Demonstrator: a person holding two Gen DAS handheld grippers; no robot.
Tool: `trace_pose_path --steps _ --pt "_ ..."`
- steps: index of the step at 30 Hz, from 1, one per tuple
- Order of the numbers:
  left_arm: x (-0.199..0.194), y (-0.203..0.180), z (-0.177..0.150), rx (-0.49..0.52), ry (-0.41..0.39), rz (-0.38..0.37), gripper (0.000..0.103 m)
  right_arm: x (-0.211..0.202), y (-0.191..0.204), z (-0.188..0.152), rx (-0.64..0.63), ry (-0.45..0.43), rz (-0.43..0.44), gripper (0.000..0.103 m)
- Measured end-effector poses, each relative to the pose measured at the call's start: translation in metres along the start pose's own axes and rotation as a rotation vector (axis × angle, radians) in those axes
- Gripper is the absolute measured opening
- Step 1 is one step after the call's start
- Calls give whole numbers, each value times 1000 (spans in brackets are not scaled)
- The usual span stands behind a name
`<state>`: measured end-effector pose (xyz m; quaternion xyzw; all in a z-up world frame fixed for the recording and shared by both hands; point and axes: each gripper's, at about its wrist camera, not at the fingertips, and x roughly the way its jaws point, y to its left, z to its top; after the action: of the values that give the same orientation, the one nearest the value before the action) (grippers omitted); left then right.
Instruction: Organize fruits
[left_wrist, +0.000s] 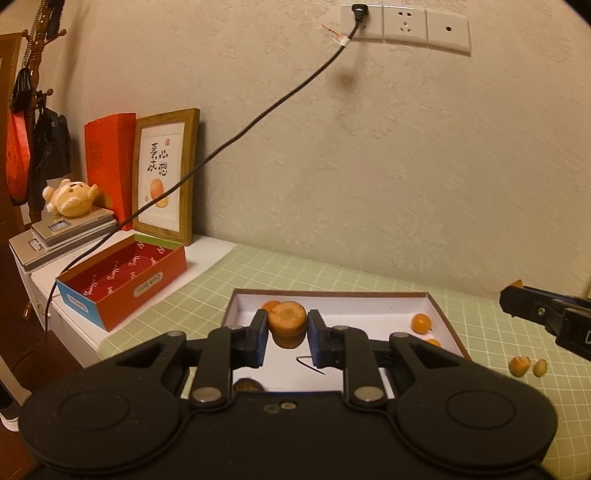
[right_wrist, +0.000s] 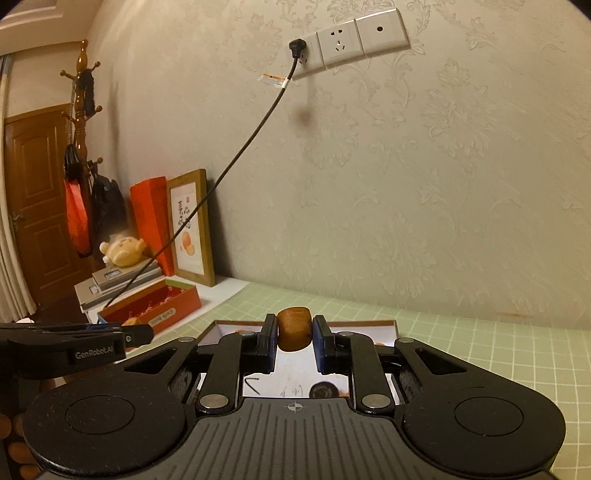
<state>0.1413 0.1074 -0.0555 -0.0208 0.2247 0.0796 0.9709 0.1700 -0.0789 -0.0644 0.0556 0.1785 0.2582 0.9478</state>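
Left gripper (left_wrist: 287, 328) grasping carrot piece (left_wrist: 287, 325) above white tray (left_wrist: 439, 317), likely for sorting; right gripper (right_wrist: 294, 332) clenched on brown chunk (right_wrist: 293, 328).

Both wrist views look forward, low and close over the shallow box (left_wrist: 447, 314) (right_wrist: 394, 326), facing the wall.

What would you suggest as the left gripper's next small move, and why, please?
Probably lower it a little and open. The left gripper is shut on a carrot chunk that already hangs over the white tray, where small orange fruits lie, with bare floor beneath.
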Motion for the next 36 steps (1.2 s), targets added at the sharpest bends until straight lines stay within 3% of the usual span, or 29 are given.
trace_pose_path --steps 13,16,17,18,19,20,23,25,29,36 --pt "60 7 1 -10 54 43 14 66 -23 5 23 72 -24 20" --pt "83 7 1 -8 88 43 23 93 -33 5 47 115 -52 20" --pt "91 7 1 -1 99 48 28 102 -36 4 61 131 -60 23" --pt "99 7 0 -7 116 55 35 109 -41 3 81 142 -61 43" --pt "105 10 -1 -25 133 62 58 113 -45 3 99 144 -59 58" --pt "108 13 -2 -52 139 77 70 113 -50 2 118 137 -62 84" --pt "100 18 2 -88 114 78 71 99 -58 2 144 79 -77 88" --pt "90 14 5 -66 79 81 79 88 -64 5 152 55 -88 89" --pt "75 2 5 -18 50 90 83 63 -73 12 164 -1 -108 103" --pt "57 -9 6 -7 44 81 86 29 -76 15 124 -28 -137 103"
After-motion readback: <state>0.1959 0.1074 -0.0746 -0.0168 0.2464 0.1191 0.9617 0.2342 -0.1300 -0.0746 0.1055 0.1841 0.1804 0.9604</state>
